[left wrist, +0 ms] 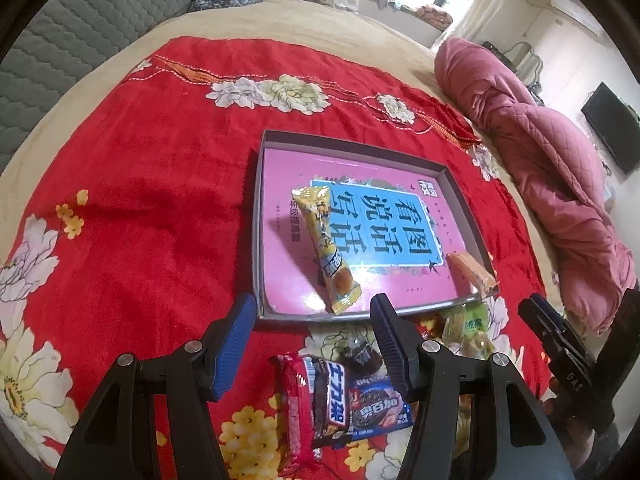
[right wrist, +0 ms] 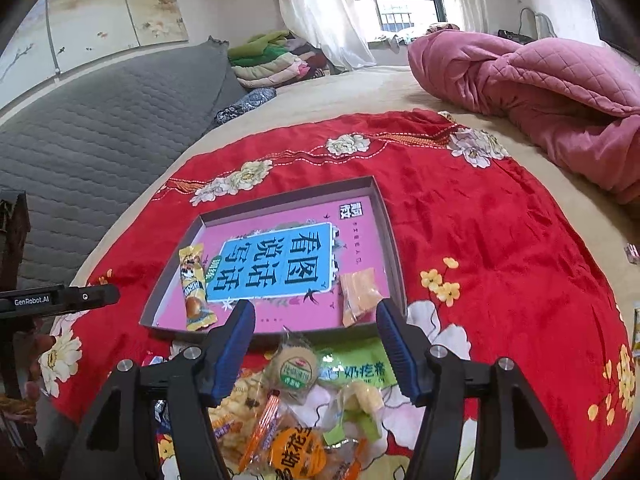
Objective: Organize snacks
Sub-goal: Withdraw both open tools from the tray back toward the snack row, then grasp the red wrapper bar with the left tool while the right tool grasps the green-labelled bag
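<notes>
Black two-finger grippers (left wrist: 312, 320) (right wrist: 316, 326), ribbed blue pads (left wrist: 236, 332), silver screws, "GenRobot.AI" marking.

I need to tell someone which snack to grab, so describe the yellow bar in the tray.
On the red floral cloth lies a shallow tray. The yellow bar lies near its left wall, long and slim; the orange pack opposite is shorter.

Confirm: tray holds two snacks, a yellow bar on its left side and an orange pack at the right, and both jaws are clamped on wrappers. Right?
One error: neither gripper holds anything. The left gripper and right gripper both stand open above the loose pile, as each wrist view shows. The rest stands: the tray holds the yellow bar on its left side and the orange pack at the right.
</notes>
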Motion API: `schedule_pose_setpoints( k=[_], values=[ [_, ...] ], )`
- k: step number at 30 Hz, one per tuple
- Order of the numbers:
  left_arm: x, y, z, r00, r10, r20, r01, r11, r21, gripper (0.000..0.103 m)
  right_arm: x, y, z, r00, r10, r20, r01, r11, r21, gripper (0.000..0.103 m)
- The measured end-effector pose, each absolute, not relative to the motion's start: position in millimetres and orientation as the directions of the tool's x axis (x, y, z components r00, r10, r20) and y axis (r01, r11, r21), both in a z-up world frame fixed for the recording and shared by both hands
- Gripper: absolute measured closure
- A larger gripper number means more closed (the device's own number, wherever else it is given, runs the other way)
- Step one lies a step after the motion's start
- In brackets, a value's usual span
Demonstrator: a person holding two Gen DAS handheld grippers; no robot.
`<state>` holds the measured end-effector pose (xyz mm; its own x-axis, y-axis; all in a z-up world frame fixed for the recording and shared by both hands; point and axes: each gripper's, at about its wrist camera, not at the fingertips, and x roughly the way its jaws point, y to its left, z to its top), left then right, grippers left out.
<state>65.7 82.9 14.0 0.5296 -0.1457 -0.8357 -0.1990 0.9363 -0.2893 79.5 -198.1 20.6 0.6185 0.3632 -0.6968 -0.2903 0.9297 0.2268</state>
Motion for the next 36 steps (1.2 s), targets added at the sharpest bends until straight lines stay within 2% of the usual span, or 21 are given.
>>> schedule_pose_setpoints(
  k=[12,36],
  values=[
    [51.0,89.0,7.9,0.497,-0.125,-0.859,-0.219,0.940,-0.263,0.042,64.9,-194.8,17.5,0.602,0.361,-0.713,-0.301,0.929,0.216,0.041],
    [26.7,84.2,-30.9,0.368,-0.193,-0.910,-0.215,0.934,-0.286,0.042,49.2,-206.0,0.8,0.547,0.316,-0.775,-0.272,0.943,0.192,0.040]
  ],
)
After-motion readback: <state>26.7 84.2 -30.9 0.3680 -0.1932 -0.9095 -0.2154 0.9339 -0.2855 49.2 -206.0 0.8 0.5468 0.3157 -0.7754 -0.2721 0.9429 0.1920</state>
